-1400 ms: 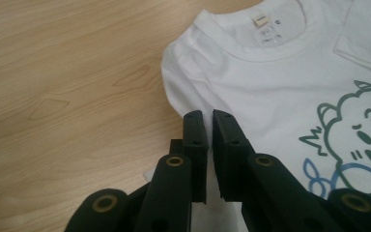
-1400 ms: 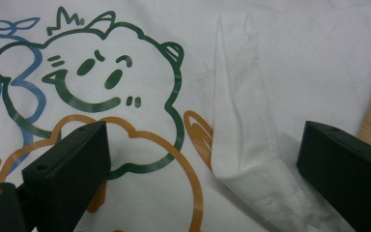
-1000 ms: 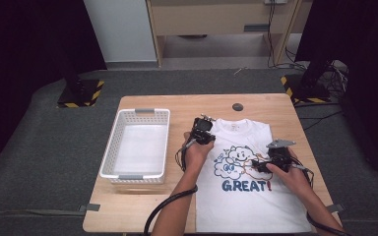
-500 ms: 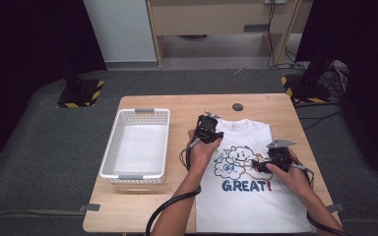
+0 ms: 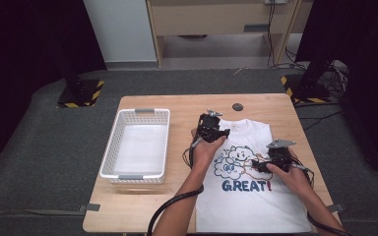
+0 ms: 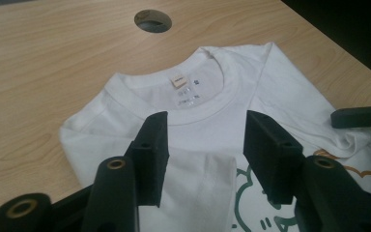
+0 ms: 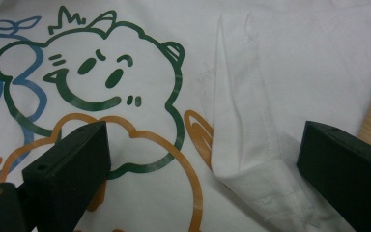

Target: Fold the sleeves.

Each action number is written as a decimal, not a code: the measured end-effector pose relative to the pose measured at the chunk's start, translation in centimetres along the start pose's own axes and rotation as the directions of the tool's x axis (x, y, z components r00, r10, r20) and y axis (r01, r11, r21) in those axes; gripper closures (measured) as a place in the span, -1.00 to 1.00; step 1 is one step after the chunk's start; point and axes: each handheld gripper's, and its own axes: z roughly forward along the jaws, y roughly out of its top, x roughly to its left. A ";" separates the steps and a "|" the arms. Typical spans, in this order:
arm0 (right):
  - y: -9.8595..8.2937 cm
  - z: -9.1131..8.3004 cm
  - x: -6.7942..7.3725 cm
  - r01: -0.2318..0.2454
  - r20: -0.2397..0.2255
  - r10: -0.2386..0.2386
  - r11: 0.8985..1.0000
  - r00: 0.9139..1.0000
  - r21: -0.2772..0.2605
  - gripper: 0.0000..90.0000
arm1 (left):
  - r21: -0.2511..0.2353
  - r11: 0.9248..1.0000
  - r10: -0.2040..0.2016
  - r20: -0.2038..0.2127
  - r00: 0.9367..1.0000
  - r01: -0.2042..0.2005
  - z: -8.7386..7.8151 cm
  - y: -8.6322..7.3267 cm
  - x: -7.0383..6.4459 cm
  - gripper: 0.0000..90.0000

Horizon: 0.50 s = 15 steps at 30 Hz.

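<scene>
Left gripper spread over the folded-in sleeve below the white T-shirt's collar; right gripper spread, straddling the other sleeve fold. Fabric light, limp: pinch doubled edges.

The white cotton T-shirt with a cartoon print runs off the high view's edge at 6 o'clock, so its hem is cut off. The small square neck label in the left gripper view is too small to read. The forearms cover part of the wooden surface.
</scene>
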 end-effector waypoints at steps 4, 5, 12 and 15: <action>0.0 0.0 0.0 0.000 0.000 0.000 1.000 1.000 0.000 -0.89 | 0.009 0.999 0.033 -0.020 0.999 -0.033 -0.9 0.1 -0.5 -0.05; 0.0 0.0 0.0 0.000 0.000 0.000 1.000 1.000 0.000 -0.89 | 0.015 0.999 0.039 -0.026 0.999 -0.039 -1.0 0.0 -0.5 -0.11; 0.0 0.0 0.0 0.004 -0.001 -0.004 1.000 1.000 0.001 -0.90 | 0.065 0.997 0.045 -0.068 0.997 -0.040 -1.6 -2.5 -0.2 -0.44; 0.0 0.0 0.0 0.004 -0.004 -0.004 1.000 1.000 0.002 -0.90 | 0.091 0.995 0.045 -0.077 0.996 -0.038 -1.5 -3.4 0.2 -0.58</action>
